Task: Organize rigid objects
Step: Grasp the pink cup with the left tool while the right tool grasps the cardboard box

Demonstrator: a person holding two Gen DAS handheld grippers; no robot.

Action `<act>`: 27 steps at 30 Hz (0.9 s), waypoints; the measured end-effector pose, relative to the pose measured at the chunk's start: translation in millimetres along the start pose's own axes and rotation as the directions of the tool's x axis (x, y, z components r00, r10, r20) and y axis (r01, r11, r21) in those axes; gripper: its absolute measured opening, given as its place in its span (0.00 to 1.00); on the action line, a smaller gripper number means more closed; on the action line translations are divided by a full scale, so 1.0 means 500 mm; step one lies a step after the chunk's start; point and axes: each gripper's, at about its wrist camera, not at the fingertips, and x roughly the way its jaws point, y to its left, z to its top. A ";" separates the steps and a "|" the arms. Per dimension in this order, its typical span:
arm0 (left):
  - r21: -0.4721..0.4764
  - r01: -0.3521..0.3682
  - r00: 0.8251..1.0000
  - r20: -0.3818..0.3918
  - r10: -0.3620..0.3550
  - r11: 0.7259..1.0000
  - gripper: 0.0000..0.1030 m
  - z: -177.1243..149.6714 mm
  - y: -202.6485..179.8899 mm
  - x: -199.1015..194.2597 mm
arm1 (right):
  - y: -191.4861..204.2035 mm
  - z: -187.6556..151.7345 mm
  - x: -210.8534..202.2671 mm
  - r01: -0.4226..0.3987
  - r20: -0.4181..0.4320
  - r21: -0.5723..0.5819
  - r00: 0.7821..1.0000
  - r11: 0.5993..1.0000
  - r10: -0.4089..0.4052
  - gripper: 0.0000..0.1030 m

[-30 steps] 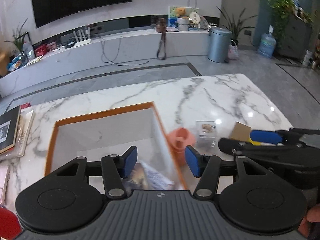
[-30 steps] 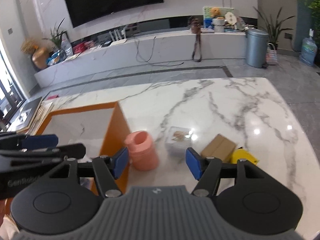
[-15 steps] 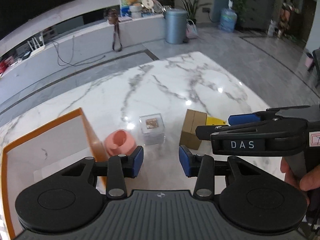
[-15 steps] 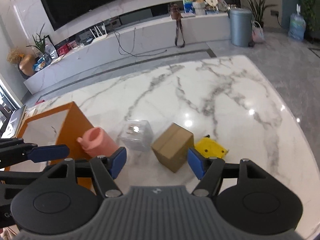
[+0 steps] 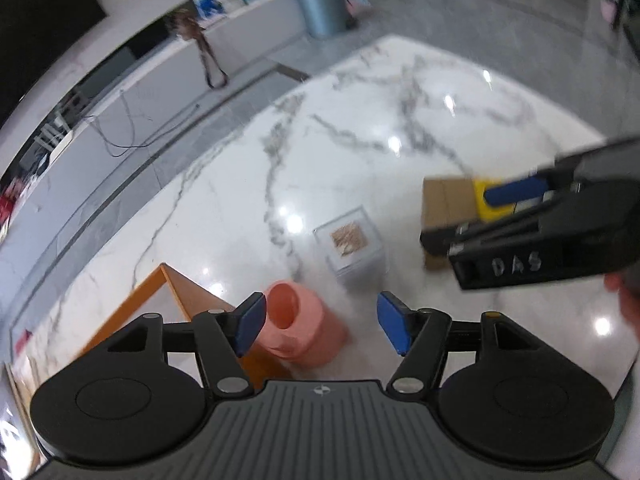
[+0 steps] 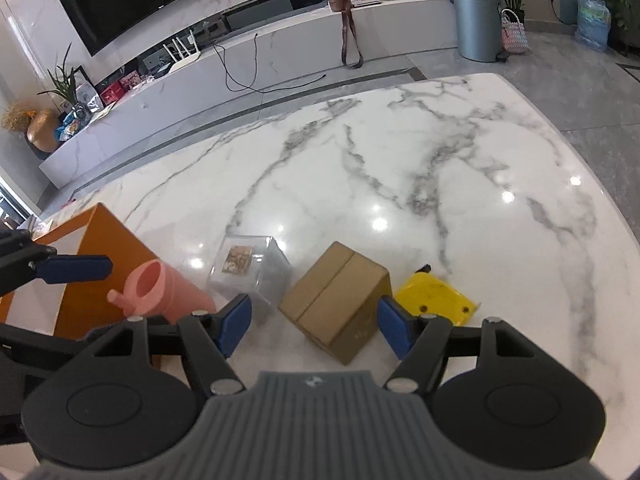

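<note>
A pink cup lies on its side beside the orange box; my left gripper is open, its fingers on either side of the cup without gripping it. A clear plastic case and a brown cardboard box lie beyond. In the right wrist view my right gripper is open with the cardboard box between its fingers, not clamped. The pink cup, the clear case and a yellow object lie alongside.
The orange box stands at the left on the marble table. The table's rounded edge runs at the right. The other gripper crosses each view: the right one in the left wrist view, the left fingertip in the right.
My left gripper has swung right off the orange box toward the pink cup and opened wider. My right gripper has moved right and closer, so its fingers now flank the cardboard box.
</note>
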 end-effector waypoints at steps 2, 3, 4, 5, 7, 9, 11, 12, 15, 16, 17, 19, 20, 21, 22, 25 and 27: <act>0.054 0.002 1.000 -0.017 -0.001 0.999 0.73 0.003 0.001 0.013 | 0.004 0.004 0.013 0.019 -0.007 0.001 1.000 1.000 -0.019 0.67; 0.071 0.007 1.000 -0.023 -0.005 0.997 0.76 0.004 0.002 0.019 | 0.006 0.005 0.018 0.026 -0.010 0.000 1.000 1.000 -0.026 0.68; 0.087 0.015 0.999 -0.034 -0.012 0.996 0.76 0.006 0.003 0.026 | 0.007 0.005 0.021 0.033 -0.011 -0.002 0.999 0.999 -0.033 0.69; 0.102 0.023 0.999 -0.047 -0.018 0.995 0.77 0.005 0.003 0.033 | 0.008 0.004 0.027 0.040 -0.013 -0.008 0.999 0.999 -0.040 0.69; 0.130 0.040 0.996 -0.087 -0.029 0.991 0.77 0.005 0.005 0.052 | 0.009 0.002 0.037 0.047 -0.026 -0.010 0.999 0.999 -0.048 0.69; 0.145 0.051 0.992 -0.122 -0.033 0.988 0.77 0.002 0.009 0.071 | 0.010 -0.003 0.049 0.058 -0.039 -0.015 0.997 0.998 -0.059 0.69; 0.144 0.035 0.992 -0.127 -0.017 0.989 0.77 -0.001 0.013 0.080 | 0.011 -0.008 0.056 0.066 -0.045 -0.022 0.997 0.998 -0.067 0.69; 0.143 0.033 0.992 -0.126 -0.015 0.989 0.77 -0.002 0.015 0.082 | 0.013 -0.010 0.058 0.070 -0.043 -0.025 0.997 0.997 -0.071 0.68; 0.144 0.021 0.993 -0.121 -0.003 0.989 0.73 0.002 0.012 0.085 | 0.017 -0.014 0.063 0.103 -0.039 -0.049 0.994 0.993 -0.105 0.59; 0.149 0.011 0.993 -0.119 0.007 0.989 0.71 0.003 0.010 0.085 | 0.018 -0.015 0.064 0.106 -0.041 -0.053 0.993 0.993 -0.108 0.58; 0.156 -0.007 0.992 -0.121 0.026 0.988 0.66 0.003 0.008 0.086 | 0.019 -0.016 0.065 0.108 -0.045 -0.059 0.993 0.992 -0.111 0.57; 0.173 -0.029 0.992 -0.116 0.049 0.985 0.63 0.003 0.000 0.086 | 0.023 -0.020 0.064 0.115 -0.053 -0.080 0.991 0.990 -0.119 0.55; 0.174 -0.029 0.992 -0.114 0.049 0.984 0.63 0.002 -0.002 0.084 | 0.025 -0.021 0.064 0.117 -0.052 -0.088 0.991 0.989 -0.122 0.54; 0.174 -0.027 0.992 -0.116 0.048 0.984 0.63 0.001 -0.005 0.082 | 0.029 -0.023 0.061 0.120 -0.054 -0.101 0.991 0.988 -0.126 0.53; 0.178 -0.023 0.992 -0.118 0.044 0.984 0.63 -0.001 -0.008 0.079 | 0.032 -0.025 0.060 0.122 -0.055 -0.112 0.990 0.986 -0.129 0.52; 0.190 -0.010 0.992 -0.118 0.033 0.982 0.63 -0.007 -0.020 0.072 | 0.038 -0.032 0.054 0.119 -0.066 -0.144 0.989 0.983 -0.129 0.50; 0.187 0.003 0.993 -0.117 0.019 0.982 0.63 -0.011 -0.027 0.064 | 0.041 -0.036 0.050 0.113 -0.078 -0.167 0.989 0.980 -0.127 0.49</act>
